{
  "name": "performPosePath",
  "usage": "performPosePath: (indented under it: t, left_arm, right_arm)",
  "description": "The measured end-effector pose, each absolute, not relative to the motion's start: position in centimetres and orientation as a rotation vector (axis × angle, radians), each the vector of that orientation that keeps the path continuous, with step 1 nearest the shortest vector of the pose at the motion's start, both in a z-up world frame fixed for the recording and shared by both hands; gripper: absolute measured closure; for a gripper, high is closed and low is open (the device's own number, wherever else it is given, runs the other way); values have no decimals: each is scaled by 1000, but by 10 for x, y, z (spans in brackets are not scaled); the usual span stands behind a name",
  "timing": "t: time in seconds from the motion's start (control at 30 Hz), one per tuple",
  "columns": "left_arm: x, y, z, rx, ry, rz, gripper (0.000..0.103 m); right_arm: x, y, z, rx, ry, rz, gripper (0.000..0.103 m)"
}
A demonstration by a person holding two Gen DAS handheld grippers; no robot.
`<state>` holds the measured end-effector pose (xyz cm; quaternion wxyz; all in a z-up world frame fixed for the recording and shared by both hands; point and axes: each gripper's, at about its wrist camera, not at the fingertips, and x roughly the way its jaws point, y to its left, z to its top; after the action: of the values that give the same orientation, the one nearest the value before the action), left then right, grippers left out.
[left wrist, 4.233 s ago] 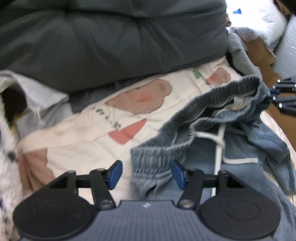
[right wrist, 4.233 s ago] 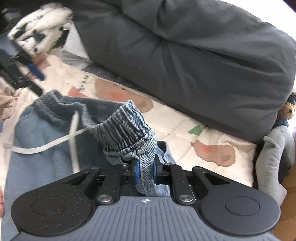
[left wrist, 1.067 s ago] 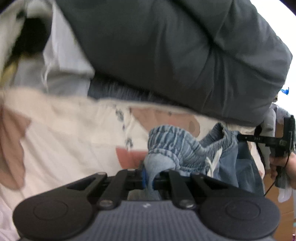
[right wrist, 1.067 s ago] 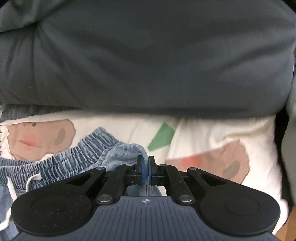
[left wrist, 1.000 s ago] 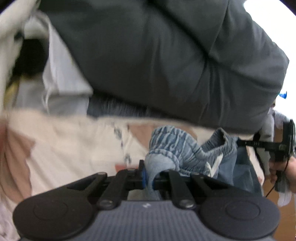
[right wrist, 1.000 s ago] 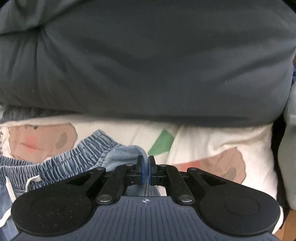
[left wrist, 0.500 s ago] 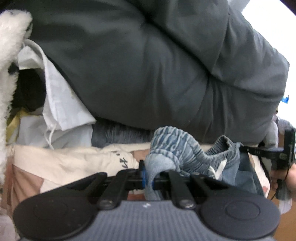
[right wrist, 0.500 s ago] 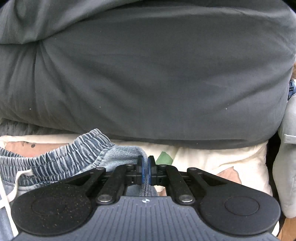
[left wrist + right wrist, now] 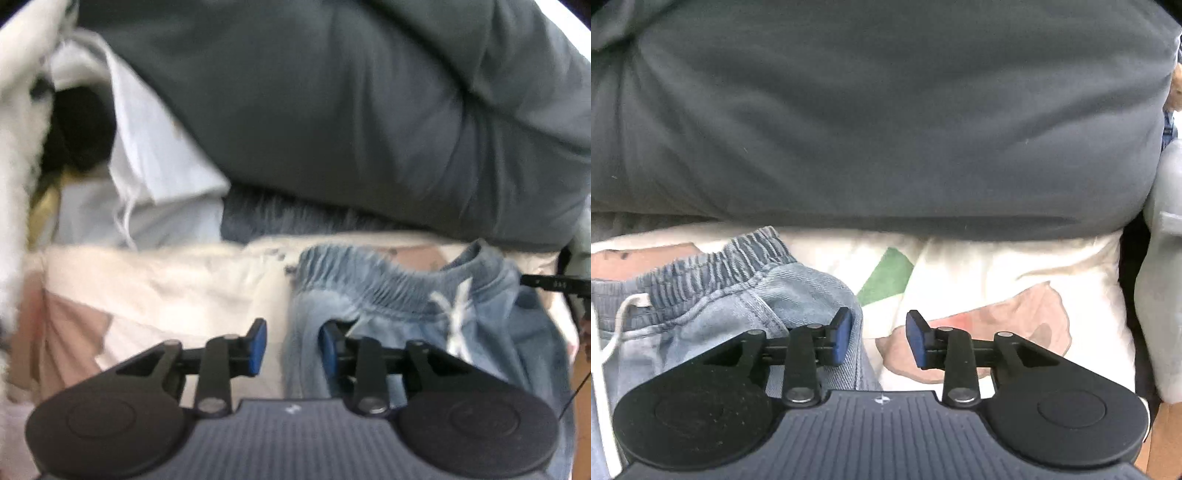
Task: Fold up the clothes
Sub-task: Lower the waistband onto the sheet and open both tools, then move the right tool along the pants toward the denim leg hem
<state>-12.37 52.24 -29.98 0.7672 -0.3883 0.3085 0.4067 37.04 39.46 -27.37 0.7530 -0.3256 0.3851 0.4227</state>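
The light blue denim trousers with a gathered elastic waistband lie on the cream quilt with pink and green printed shapes, and their waistband runs just in front of the big dark grey duvet. From that waistband the legs go toward the cameras; how they lie further down is out of view. A white drawstring hangs from the waistband's middle.

The left gripper has its jaws apart and holds nothing; its right pad stands against the left corner of the waistband. The right gripper is also spread wide and empty, its left pad touching the right corner of the waistband.

I judge that the step in hand is laying the waist end flat on the quilt. Whether this spreading comes ahead of a fold or follows one, the views do not settle. A next grasp would need a thin pinch of cloth at an edge, with the drawstring kept out of it.
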Motion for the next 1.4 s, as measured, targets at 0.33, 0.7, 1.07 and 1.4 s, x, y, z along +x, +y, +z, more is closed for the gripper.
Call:
performPosePath:
  t: [0.33,0.7,1.07,1.4]
  left_arm:
    - [-72,511,-277,-719,625,729,68]
    - [-21,466,-294,-690,719,599,63]
    - [25,398,-293,-604,803,475,50]
    - [53,356,-273,-487,924,419,45]
  right_arm:
    - [352,342,-220,-585,810,999,59]
    - [320,216,-226,-540,894,955,51]
    - [290,85,-206,-467,917,829,51]
    - [250,-24,-193,-296,900,652,51]
